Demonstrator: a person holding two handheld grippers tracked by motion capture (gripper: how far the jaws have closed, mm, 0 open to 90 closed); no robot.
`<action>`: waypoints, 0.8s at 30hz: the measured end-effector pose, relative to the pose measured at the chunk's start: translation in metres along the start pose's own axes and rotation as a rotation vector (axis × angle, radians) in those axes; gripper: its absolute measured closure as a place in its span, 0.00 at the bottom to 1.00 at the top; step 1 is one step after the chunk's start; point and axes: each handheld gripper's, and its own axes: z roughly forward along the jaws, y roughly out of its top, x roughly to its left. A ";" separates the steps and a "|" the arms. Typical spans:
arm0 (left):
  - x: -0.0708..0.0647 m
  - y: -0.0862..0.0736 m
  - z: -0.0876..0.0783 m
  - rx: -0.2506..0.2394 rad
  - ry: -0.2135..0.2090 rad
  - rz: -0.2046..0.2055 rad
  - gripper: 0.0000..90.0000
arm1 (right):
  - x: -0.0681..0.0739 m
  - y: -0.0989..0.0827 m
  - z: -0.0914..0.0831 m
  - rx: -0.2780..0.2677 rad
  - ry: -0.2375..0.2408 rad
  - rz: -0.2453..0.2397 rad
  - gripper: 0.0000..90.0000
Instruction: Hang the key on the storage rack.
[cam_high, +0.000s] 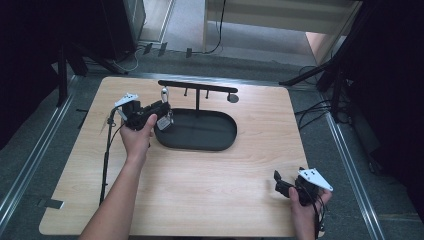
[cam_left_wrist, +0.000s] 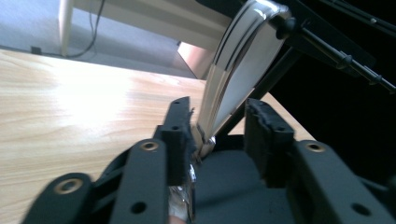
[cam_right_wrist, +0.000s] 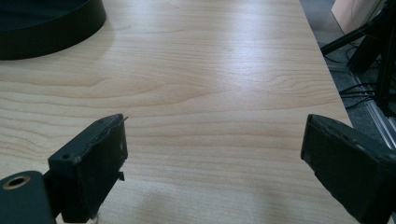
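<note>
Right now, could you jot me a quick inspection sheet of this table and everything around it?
Surface: light wooden table, bare across its near half.
Job's things: black oval tray with a black T-shaped rack rising behind it; a shiny metal utensil hangs from the rack's left end, what kind I cannot tell.
Clutter: nothing seen.
Grippers: left gripper is at the tray's left end, its fingers either side of the utensil with a gap on one side; right gripper sits near the table's front right corner, wide open over bare wood.
Cables: one trails from each gripper; more lie on the floor.
Surroundings: grey floor, dark stands, pale furniture beyond.
</note>
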 end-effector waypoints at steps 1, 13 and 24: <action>0.000 0.000 -0.001 -0.002 0.004 0.008 0.62 | 0.000 0.000 0.000 0.000 -0.001 0.000 0.08; -0.003 0.000 -0.026 -0.032 0.100 0.105 0.24 | 0.001 0.000 0.000 0.004 -0.002 -0.004 0.08; -0.003 -0.004 -0.060 -0.028 0.054 0.166 0.00 | 0.001 0.000 0.000 0.005 -0.005 -0.012 0.08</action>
